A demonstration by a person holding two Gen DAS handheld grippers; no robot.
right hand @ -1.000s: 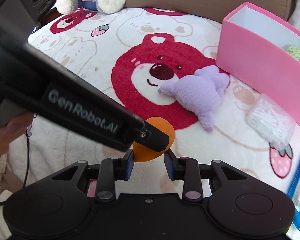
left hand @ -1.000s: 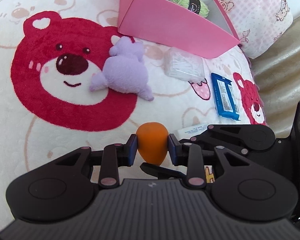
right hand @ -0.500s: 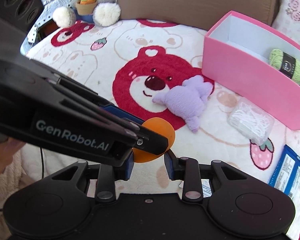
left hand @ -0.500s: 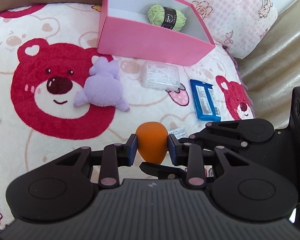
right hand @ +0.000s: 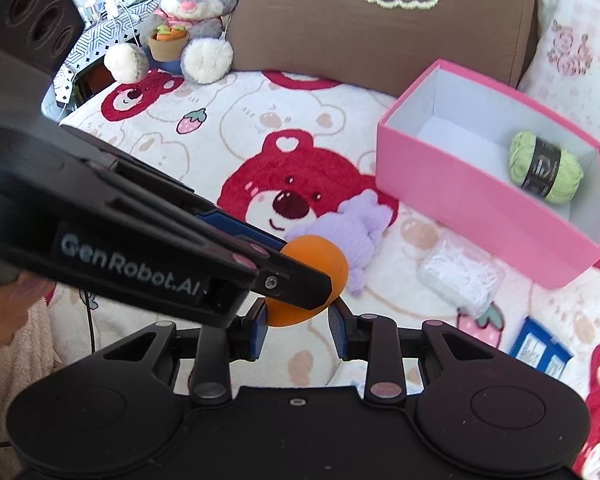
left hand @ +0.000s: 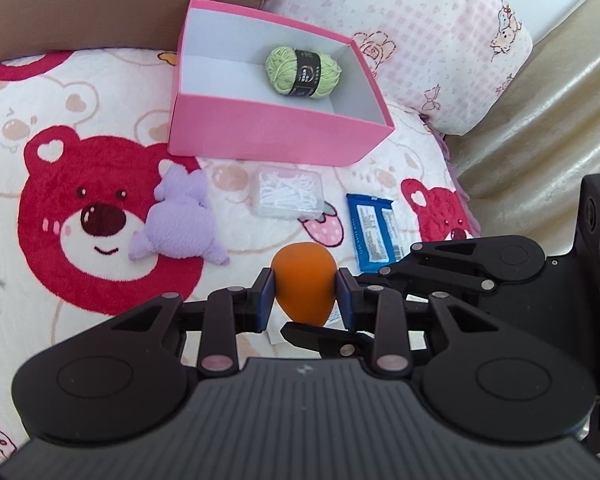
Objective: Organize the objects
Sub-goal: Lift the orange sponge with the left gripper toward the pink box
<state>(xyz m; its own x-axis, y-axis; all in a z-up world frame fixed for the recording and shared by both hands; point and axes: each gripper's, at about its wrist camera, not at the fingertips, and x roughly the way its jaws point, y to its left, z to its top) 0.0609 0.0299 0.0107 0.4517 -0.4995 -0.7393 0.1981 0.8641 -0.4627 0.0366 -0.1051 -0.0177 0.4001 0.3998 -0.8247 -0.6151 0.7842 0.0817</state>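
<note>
Item: orange egg-shaped sponge, narrow end down, clamped in left hand-held gripper; right hand-held gripper narrow around its lower tip, contact unclear. Destination: pink box, ahead beyond purple plush.

In the right wrist view the left gripper crosses in front of the orange egg and hides its lower left side, so whether the right gripper's pads touch the egg cannot be told; the egg in turn covers part of the purple plush; the blue packet is blurred and half hidden behind the gripper frame. In the left wrist view a white card under the egg shows only as a sliver; the yarn label's print is too small to read; the pillow is cut by the top edge.
</note>
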